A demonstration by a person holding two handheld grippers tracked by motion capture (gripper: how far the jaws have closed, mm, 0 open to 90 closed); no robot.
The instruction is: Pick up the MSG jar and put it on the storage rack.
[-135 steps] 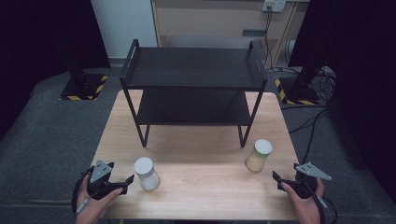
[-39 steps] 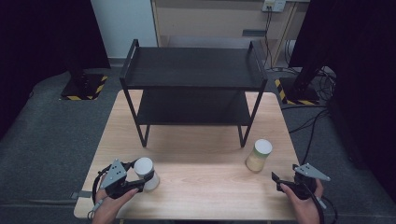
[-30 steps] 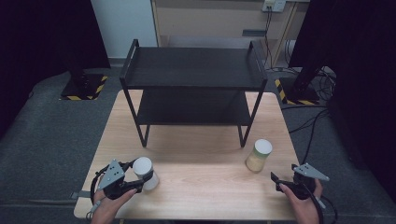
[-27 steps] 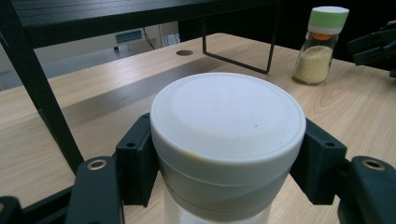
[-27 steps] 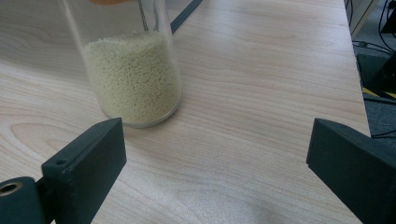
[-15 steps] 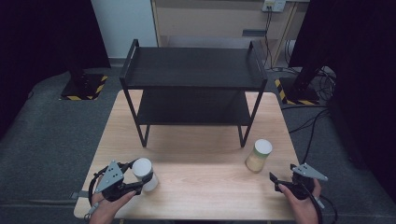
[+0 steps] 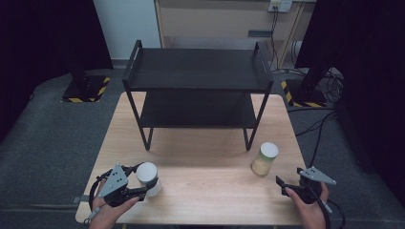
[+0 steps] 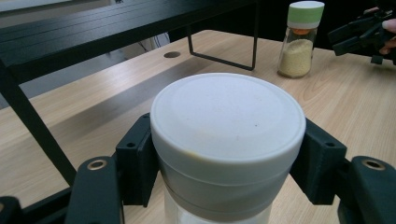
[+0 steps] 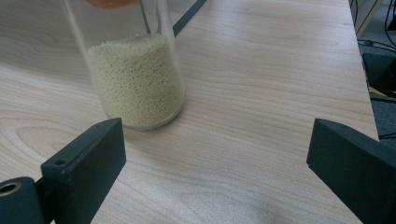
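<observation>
The white-lidded jar (image 8: pixel 227 144) is clamped between the left gripper (image 7: pixel 125 187) jaws, not yet lifted. The grain jar (image 9: pixel 133 74) stands ahead of the spread right gripper (image 7: pixel 292 187) jaws, ungrasped.

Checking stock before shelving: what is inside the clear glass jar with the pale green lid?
The clear glass jar holds fine yellowish grains filling its lower part. Contents under the pale green lid are hidden.

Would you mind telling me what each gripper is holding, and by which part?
The left gripper clamps the white-lidded jar by its lid's sides. The right gripper is open, holding nothing.
</observation>
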